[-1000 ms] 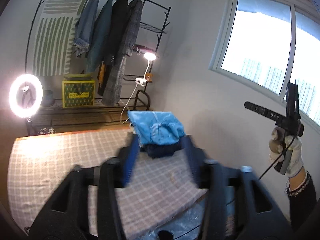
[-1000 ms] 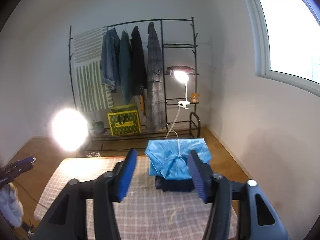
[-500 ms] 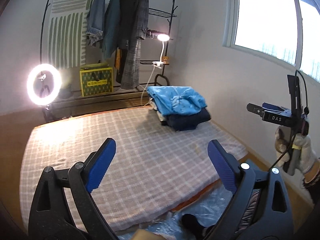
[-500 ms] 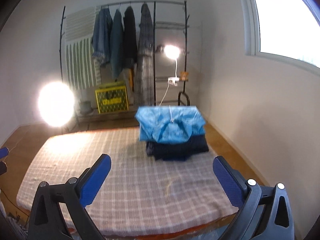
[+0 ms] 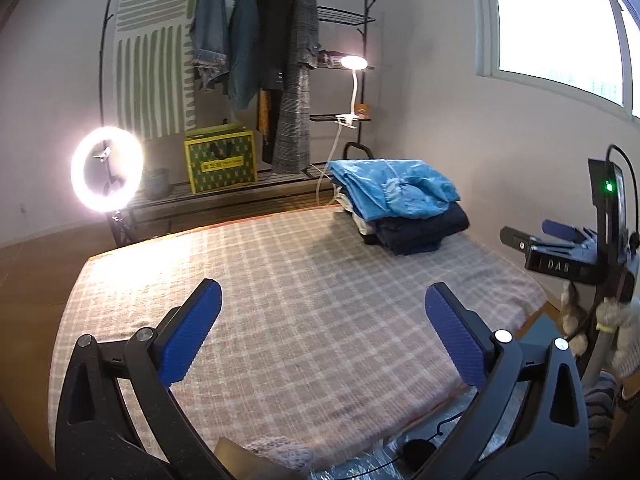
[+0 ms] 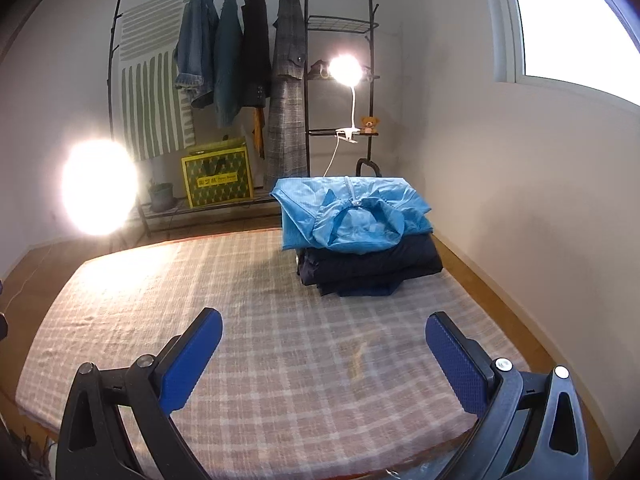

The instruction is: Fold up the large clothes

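A: What do the left tongs (image 5: 322, 330) do in the left wrist view?

B: Their jaws are opening, already wide apart, with nothing between the blue pads (image 5: 188, 334). Under them lies only the checked blanket (image 5: 304, 280) that covers the bed.

A: And the right tongs (image 6: 322, 360)?

B: They are released too, spread wide over the same blanket, and they grasp nothing. In the left wrist view the right tongs (image 5: 560, 248) also show at the right edge, carried by a gloved hand (image 5: 616, 332).

A: Where are the clothes?

B: A folded pile sits on the blanket in the upper right part of both views, well apart from both tongs. A light blue jacket (image 6: 352, 212) lies on top, and dark navy clothes (image 6: 368, 268) lie under it.

A: What stands behind the bed?

B: A black clothes rack (image 6: 248, 80) with hanging coats, a yellow box (image 6: 218, 180) below it, a ring light (image 5: 106, 170) at the left, and a clip lamp (image 6: 346, 70).
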